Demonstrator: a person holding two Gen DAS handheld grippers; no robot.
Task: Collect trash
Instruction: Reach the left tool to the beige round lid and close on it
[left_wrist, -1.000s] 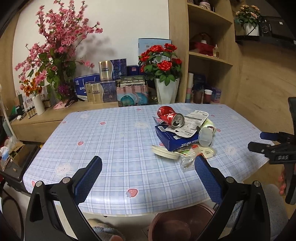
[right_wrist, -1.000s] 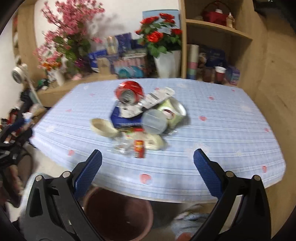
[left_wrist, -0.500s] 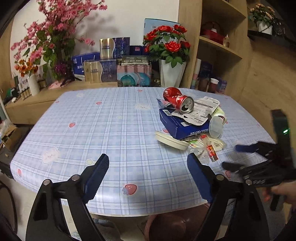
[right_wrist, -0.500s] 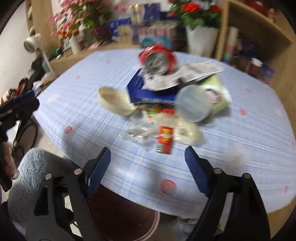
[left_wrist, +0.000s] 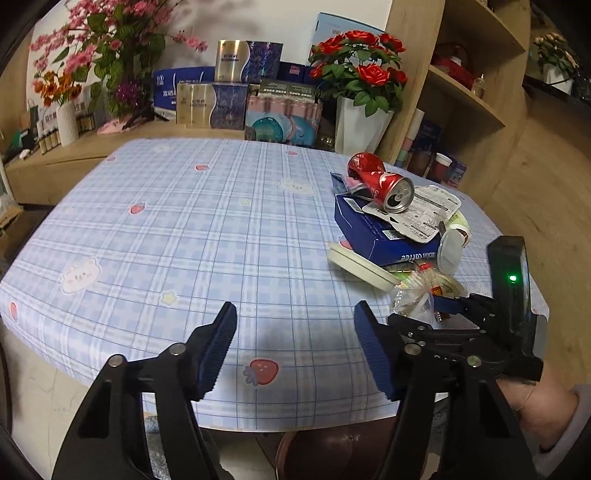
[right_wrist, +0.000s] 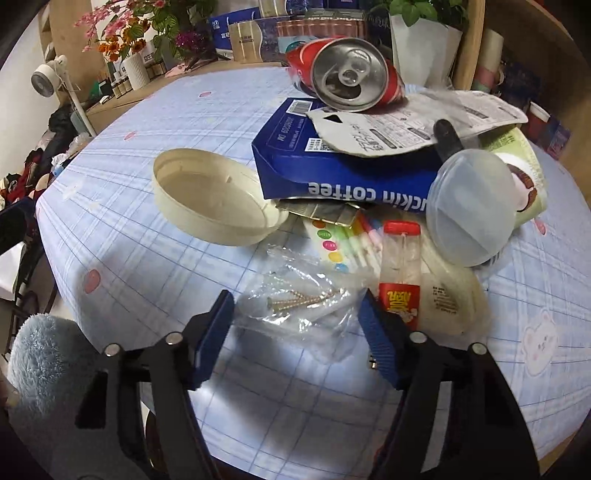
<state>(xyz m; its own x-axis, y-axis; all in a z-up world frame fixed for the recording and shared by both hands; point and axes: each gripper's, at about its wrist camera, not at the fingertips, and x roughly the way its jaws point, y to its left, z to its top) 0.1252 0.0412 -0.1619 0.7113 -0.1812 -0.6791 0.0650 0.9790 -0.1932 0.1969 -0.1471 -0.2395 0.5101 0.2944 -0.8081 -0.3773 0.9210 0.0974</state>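
While both sets of fingers are closing, neither has anything clamped. The right gripper (right_wrist: 297, 334) hangs low over the near edge of the bench (right_wrist: 155, 266), its blue fingers (right_wrist: 214, 332) straddling a clear plastic bag of screws (right_wrist: 299, 306); the bag lies between them, but the pads do not press on it. The left gripper (left_wrist: 295, 347) hovers over bare checked cloth near the same edge, with nothing between its fingers (left_wrist: 218, 347); in its view the right gripper shows at the right, held by a hand (left_wrist: 532, 398).

The trash sits in a heap toward the right side of the bench. A crushed red can (right_wrist: 347, 75) lies on its side atop a blue coffee box (right_wrist: 332, 170), with a torn white pouch (right_wrist: 406, 125) draped over the box beside it. A cream lid (right_wrist: 210, 199) leans against the box's left end. A frosted round lid (right_wrist: 469, 210) stands tilted at the box's right end, in front of a pale green cup (right_wrist: 524, 173). Just ahead of the right fingers lie a red-capped sachet (right_wrist: 400, 266), a colourful dotted wrapper (right_wrist: 340, 240) and a white round pack (right_wrist: 450, 295). A brown bin (left_wrist: 332, 454) stands below the bench edge.
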